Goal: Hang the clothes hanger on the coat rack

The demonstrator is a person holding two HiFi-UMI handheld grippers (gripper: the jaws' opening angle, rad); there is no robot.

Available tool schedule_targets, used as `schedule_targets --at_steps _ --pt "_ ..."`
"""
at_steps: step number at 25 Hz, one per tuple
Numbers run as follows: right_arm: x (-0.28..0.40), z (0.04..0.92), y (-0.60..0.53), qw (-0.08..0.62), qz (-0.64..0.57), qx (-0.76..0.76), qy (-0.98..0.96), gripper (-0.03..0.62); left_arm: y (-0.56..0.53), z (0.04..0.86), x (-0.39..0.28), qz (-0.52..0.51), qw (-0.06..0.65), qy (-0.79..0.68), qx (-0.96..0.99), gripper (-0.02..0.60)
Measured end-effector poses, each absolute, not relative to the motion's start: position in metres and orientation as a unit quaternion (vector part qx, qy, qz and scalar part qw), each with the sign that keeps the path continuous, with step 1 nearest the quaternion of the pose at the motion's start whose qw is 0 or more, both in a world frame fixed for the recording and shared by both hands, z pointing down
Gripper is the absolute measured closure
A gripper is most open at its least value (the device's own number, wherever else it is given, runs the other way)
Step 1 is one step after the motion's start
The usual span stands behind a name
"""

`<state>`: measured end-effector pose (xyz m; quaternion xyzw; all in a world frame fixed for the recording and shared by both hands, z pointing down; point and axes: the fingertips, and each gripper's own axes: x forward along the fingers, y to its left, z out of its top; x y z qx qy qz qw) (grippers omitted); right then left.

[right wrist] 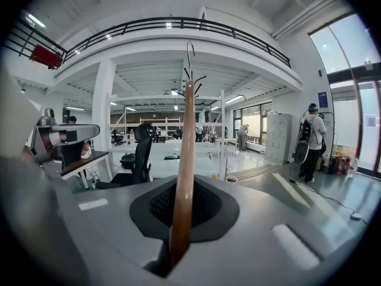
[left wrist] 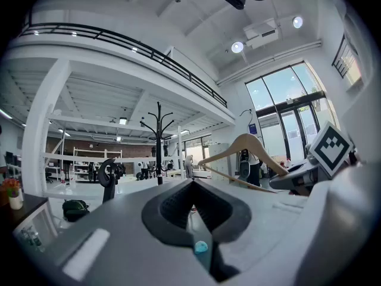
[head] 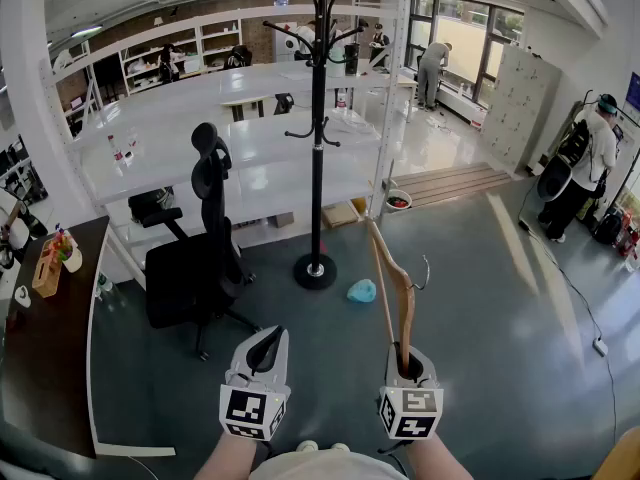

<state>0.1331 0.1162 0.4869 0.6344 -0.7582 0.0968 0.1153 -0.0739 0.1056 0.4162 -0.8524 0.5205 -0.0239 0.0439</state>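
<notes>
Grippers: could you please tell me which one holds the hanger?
The right gripper: its jaws clamp the wooden hanger; the left gripper is shut on nothing.

Bright daylight from tall windows [left wrist: 283, 109], with fisheye bending and dark corners.

The near end of the clothes hanger [head: 403, 293] is buried between the jaws of the right hand-held gripper [head: 409, 366], so its tip cannot be seen. The coat rack [head: 318, 128] top runs off the head view's far edge. The dark bench [head: 45, 358] at left is cut by the picture's edge.
</notes>
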Motion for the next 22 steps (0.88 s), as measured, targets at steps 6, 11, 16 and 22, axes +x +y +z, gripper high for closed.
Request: schedule_targets --at_steps 6,11,16,22 --pt "0.135 0.486 0.118 0.115 0.100 0.640 -0.754 0.565 0.106 0.417 -0.078 -0.021 0.039 0.520 -0.853 0.581" --pt "0.128 0.485 0.118 0.108 0.105 0.650 -0.745 0.565 0.106 0.418 -0.092 -0.018 0.035 0.515 -0.856 0.581" --pt "0.113 0.489 0.114 0.105 0.113 0.659 -0.737 0.565 0.101 0.421 -0.114 -0.014 0.034 0.514 -0.857 0.581" --pt "0.102 0.493 0.102 0.103 0.123 0.665 -0.729 0.565 0.091 0.427 -0.136 -0.017 0.031 0.514 -0.857 0.581"
